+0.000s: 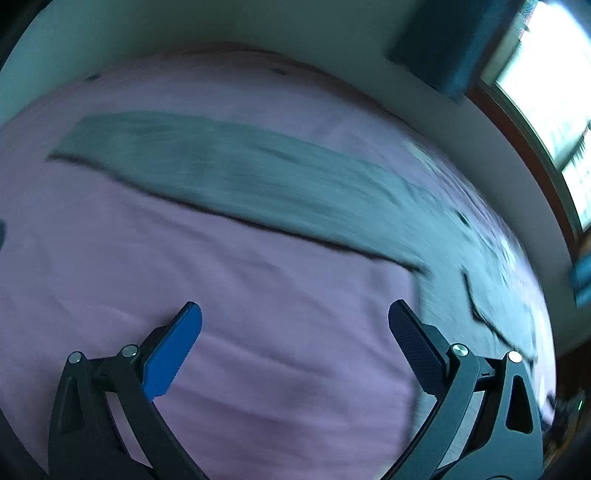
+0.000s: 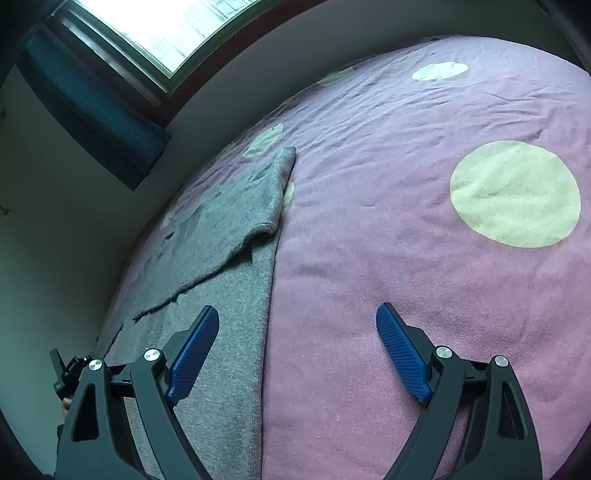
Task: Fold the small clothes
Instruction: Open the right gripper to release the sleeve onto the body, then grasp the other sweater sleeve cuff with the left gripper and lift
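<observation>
The left hand-held gripper [image 1: 294, 314] is spread wide with nothing between its blue pads [image 1: 171, 350], over bare purple blanket [image 1: 258, 332]. Its view is blurred. Beyond the fingertips a grey garment [image 1: 236, 177] lies flat across the blanket, one long limb reaching to the left and the rest running down past the right finger.

The right hand-held gripper [image 2: 297, 317] is also spread and holds nothing. Its left finger [image 2: 192, 354] is over the garment [image 2: 229, 332], its right finger over the blanket [image 2: 369, 240]. The garment's straight edge runs between the two fingers. Farther out, a part of the garment is folded over on itself, its far corner near a pale dot [image 2: 515, 194]-patterned stretch of blanket. No containers are in view.

A window [image 2: 166, 26] and dark curtain [image 2: 92, 107] sit past the bed.
</observation>
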Tool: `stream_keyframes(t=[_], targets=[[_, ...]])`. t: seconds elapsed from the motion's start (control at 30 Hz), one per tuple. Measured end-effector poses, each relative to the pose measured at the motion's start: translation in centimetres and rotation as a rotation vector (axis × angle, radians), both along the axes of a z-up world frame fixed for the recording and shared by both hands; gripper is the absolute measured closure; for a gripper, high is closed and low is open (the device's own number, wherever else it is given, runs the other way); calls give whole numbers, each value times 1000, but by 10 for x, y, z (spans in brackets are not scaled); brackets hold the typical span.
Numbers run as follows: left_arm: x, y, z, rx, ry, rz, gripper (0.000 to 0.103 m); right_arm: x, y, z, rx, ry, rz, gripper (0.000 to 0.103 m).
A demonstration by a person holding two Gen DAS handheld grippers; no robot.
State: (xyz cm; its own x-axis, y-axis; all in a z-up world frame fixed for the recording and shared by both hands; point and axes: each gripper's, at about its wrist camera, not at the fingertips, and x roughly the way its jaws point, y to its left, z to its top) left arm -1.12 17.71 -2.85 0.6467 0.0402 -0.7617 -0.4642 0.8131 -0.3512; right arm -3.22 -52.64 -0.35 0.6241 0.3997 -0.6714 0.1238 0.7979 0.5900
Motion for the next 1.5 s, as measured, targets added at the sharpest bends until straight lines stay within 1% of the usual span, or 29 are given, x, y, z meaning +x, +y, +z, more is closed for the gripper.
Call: stream_keyframes(t=[0.03, 0.1, 0.17, 0.23, 0.3, 0.43, 0.47, 0.53, 0.6, 0.63, 0.8, 0.87, 0.93, 0.97, 1.0, 1.03, 1.1, 1.13, 1.17, 1.2, 1.23, 1.27, 1.3, 1.37, 1.4, 1.5], targets=[[-3, 11, -1, -6, -3, 24, 2, 0, 0, 0, 2, 0, -1, 16], [-10, 37, 0, -16, -38, 64, 2, 0, 0, 0, 4, -2, -2, 16], [-14, 55, 1, -2, -43, 108, 2, 0, -1, 0, 9, -4, -4, 15], [-17, 79, 1, -16, -65, 149, 2, 1, -1, -1, 16, -6, -6, 15], [-17, 99, -1, -47, -91, 172, 2, 2, -3, -1, 19, -8, -5, 15], [-15, 138, -4, -148, -195, 184, 2, 4, -4, -2, 19, -9, -3, 15], [-13, 148, -4, -156, -206, 196, 2, 5, -5, -2, 20, -9, -3, 15], [-11, 164, -6, -156, -216, 224, 2, 7, -7, -2, 21, -10, -2, 15], [-8, 175, -4, -147, -233, 224, 2, 8, -8, -3, 22, -10, -2, 15], [-5, 179, -3, -141, -226, 230, 2, 7, -7, -3, 22, -12, -5, 15], [3, 199, 0, -161, -221, 232, 2, 9, -11, -3, 28, -15, -6, 15], [2, 206, -1, -191, -228, 244, 3, 9, -12, -3, 30, -14, -6, 15], [1, 213, -1, -211, -226, 287, 12, 9, -11, -3, 31, -14, -8, 15], [-2, 213, -2, -208, -215, 303, 22, 9, -12, -2, 32, -15, -9, 15], [-1, 215, -2, -208, -207, 308, 26, 9, -12, -2, 33, -15, -10, 15], [1, 217, -2, -203, -200, 304, 28, 9, -12, -2, 33, -14, -11, 15], [4, 219, -3, -187, -181, 292, 41, 9, -12, -2, 34, -15, -14, 15], [7, 221, -4, -182, -179, 291, 45, 9, -12, -2, 34, -14, -16, 15], [7, 222, -4, -183, -180, 288, 57, 9, -13, -2, 34, -14, -16, 15], [9, 223, -5, -190, -184, 281, 74, 10, -13, -2, 34, -15, -17, 15], [10, 223, -6, -191, -173, 281, 81, 10, -13, -2, 33, -16, -18, 15], [11, 221, -4, -178, -162, 280, 91, 10, -13, -2, 33, -15, -17, 15], [14, 216, 1, -148, -156, 265, 97, 10, -14, -2, 34, -16, -16, 15], [18, 204, 13, -101, -165, 230, 99, 11, -15, -2, 35, -17, -13, 15], [23, 192, 24, -62, -174, 200, 99, 11, -16, -2, 35, -16, -13, 15], [37, 158, 49, 5, -199, 124, 99, 11, -16, -2, 36, -17, -13, 15]])
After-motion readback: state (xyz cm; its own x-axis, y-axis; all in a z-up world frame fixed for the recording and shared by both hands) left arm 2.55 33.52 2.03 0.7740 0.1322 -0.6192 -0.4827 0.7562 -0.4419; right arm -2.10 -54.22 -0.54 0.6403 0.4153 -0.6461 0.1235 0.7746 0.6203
